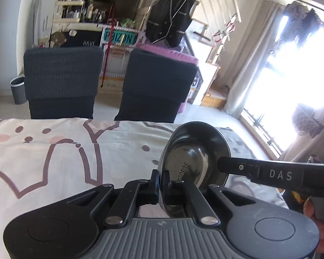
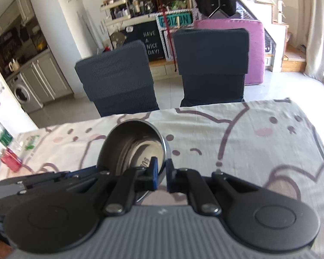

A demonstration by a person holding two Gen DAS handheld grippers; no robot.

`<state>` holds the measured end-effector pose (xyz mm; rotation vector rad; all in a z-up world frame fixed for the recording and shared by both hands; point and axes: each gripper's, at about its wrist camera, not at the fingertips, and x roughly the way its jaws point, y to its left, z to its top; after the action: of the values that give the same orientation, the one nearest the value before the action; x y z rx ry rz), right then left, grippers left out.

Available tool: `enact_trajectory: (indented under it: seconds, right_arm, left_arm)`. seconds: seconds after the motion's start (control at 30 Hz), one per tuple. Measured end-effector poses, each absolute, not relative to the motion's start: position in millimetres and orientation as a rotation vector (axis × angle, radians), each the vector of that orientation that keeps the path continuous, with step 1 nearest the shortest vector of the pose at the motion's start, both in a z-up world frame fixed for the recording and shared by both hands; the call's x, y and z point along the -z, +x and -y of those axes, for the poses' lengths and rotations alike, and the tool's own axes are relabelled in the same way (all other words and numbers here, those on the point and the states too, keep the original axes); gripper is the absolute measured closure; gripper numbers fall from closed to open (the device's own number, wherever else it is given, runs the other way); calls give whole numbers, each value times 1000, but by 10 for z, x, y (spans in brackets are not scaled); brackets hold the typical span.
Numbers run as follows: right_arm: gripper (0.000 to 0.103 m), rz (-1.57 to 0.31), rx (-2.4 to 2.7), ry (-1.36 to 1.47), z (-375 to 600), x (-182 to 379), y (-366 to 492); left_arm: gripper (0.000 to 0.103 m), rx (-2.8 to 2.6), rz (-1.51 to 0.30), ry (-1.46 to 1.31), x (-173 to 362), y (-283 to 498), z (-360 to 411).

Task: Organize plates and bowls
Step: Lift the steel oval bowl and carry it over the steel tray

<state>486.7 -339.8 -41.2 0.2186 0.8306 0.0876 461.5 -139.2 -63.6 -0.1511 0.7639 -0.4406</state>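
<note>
A steel bowl (image 1: 194, 161) is held above the patterned tablecloth (image 1: 54, 151). My left gripper (image 1: 161, 184) is shut on its near rim, one finger inside and one outside. In the right wrist view the same steel bowl (image 2: 134, 144) is tilted, its inside facing me. My right gripper (image 2: 161, 176) is shut on its right rim. The right gripper's finger (image 1: 259, 172), marked DAS, reaches in from the right in the left wrist view. The left gripper's fingers (image 2: 43, 178) show at the left in the right wrist view.
Two dark covered chairs (image 1: 62, 82) (image 1: 157, 86) stand at the table's far edge. A red can (image 2: 9, 161) and a green-labelled bottle (image 2: 2, 136) stand at the table's left end. A bright window (image 1: 291, 75) is at the right.
</note>
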Motion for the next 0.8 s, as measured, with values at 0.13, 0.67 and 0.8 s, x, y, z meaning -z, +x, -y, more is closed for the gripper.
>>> enact_trajectory:
  seconds: [0.13, 0.67, 0.8]
  right_arm:
    - [95, -794, -79, 254, 3385, 183, 4359]
    - [95, -727, -36, 353, 3106, -6, 2879]
    - [95, -747, -9, 395, 3108, 141, 2681]
  left_arm:
    - [101, 460, -751, -162, 470, 4248, 1304]
    - [100, 522, -719, -124, 330, 3064, 983]
    - [100, 541, -761, -111, 487, 2967, 1036]
